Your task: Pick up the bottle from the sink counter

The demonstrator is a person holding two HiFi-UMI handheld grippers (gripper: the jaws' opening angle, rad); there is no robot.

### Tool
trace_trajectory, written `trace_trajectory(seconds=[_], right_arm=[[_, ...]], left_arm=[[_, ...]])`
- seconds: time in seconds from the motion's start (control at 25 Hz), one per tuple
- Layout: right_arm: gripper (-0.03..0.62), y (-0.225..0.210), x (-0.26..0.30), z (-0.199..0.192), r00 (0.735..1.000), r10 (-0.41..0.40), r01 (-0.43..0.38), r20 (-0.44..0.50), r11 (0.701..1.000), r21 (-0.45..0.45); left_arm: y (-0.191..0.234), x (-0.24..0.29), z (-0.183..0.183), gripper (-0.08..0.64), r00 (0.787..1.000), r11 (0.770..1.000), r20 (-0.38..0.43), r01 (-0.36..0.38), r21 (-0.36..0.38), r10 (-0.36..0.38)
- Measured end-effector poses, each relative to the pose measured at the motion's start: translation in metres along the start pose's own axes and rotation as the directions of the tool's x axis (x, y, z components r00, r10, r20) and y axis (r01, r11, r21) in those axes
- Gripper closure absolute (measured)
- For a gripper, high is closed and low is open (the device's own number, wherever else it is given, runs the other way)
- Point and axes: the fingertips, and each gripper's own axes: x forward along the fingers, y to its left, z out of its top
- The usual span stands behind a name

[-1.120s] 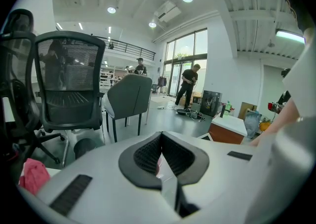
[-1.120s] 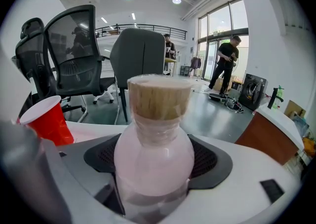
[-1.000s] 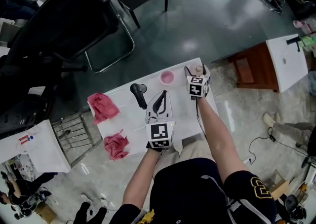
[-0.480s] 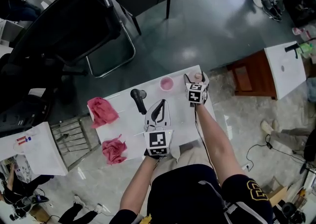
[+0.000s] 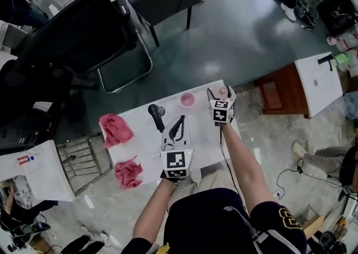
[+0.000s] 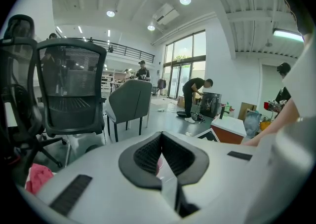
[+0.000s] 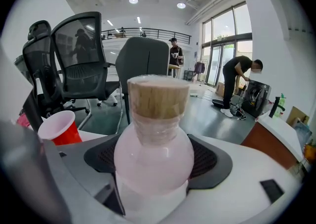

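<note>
A pale pink bottle with a cork stopper fills the right gripper view, pinched between the dark pads. From the head view, the bottle stands at the far right corner of the white table, with my right gripper shut on it. My left gripper rests near the table's middle, jaws together and nothing between them. In the left gripper view its pads meet in a narrow V.
A red cup stands left of the bottle, and shows as a red cup in the right gripper view. A black hair dryer and two pink cloths lie on the table's left. Office chairs stand beyond it.
The head view has drawn back a little, so the table looks smaller. Both grippers keep their places, and the right one stays closed on the bottle.
</note>
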Motion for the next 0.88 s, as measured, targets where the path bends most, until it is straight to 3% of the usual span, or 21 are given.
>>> trace_trajectory(seconds=[0.88], right_arm=[[0.179,0.005,-0.106,0.058,0.996,-0.040,0.039,0.080,0.999,0.009]], left_arm=[[-0.001,-0.015,0.040,0.541,0.995,0.999,0.086,0.046,-0.022,-0.044]])
